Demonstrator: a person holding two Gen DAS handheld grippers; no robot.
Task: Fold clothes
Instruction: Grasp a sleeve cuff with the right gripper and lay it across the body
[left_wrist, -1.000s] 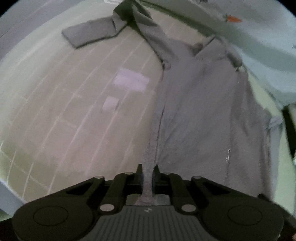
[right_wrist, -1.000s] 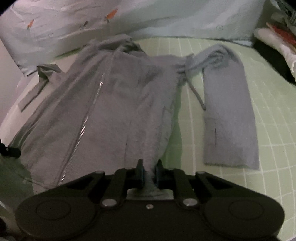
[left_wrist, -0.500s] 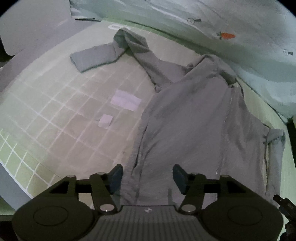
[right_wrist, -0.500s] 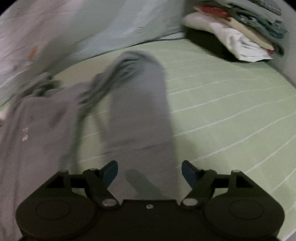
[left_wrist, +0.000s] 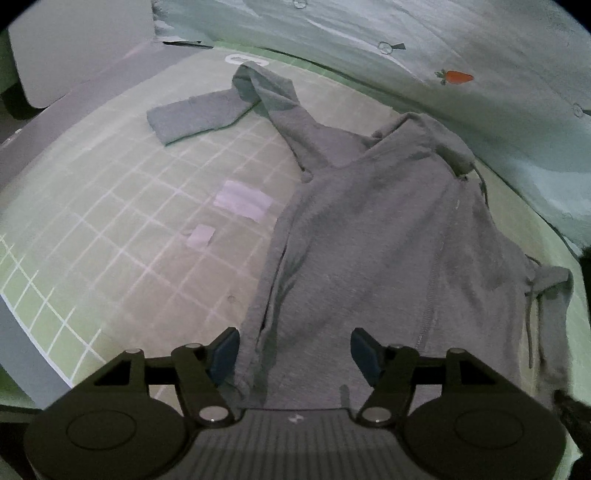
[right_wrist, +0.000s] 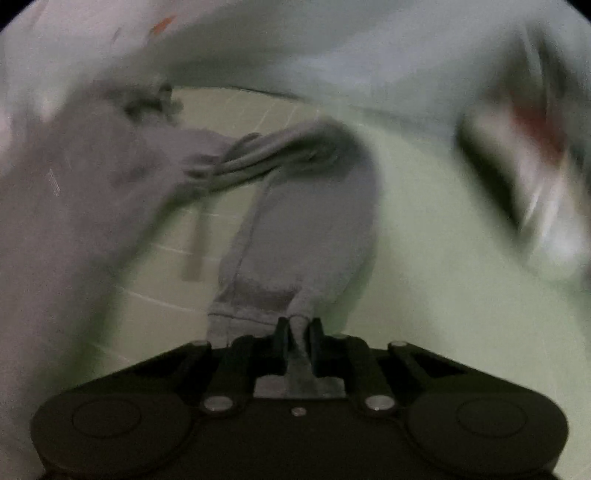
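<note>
**Right claw pinches the hoodie's sleeve cuff; left claw spread wide over the hem**

A grey zip-up hoodie (left_wrist: 369, 236) lies spread on a green mat with a white grid (left_wrist: 110, 206), body face up with the zipper running down its front. In the left wrist view, one sleeve (left_wrist: 207, 114) stretches away to the far left and bends back on itself, its cuff end lying flat on the mat. Two pale rectangular patches (left_wrist: 243, 201) sit on the mat just beside the hoodie's left edge. A light blue sheet printed with a small carrot (left_wrist: 458, 76) is bunched along the far side.

The left claw (left_wrist: 293, 350) stands wide apart, with nothing between its fingers; it hovers over the hoodie's bottom hem, fabric showing below the gap.

The right wrist view is heavily blurred. The right claw (right_wrist: 298, 334) is closed tight on the cuff of the other sleeve (right_wrist: 306, 225), a fold of grey fabric squeezed between the two fingers. That sleeve runs away from the claw and curves left to the bunched shoulder, where it joins the body. A drawstring (right_wrist: 197, 243) hangs beside the sleeve. At the far right, a stack of something pale and red (right_wrist: 535, 147) is too smeared to identify.
</note>
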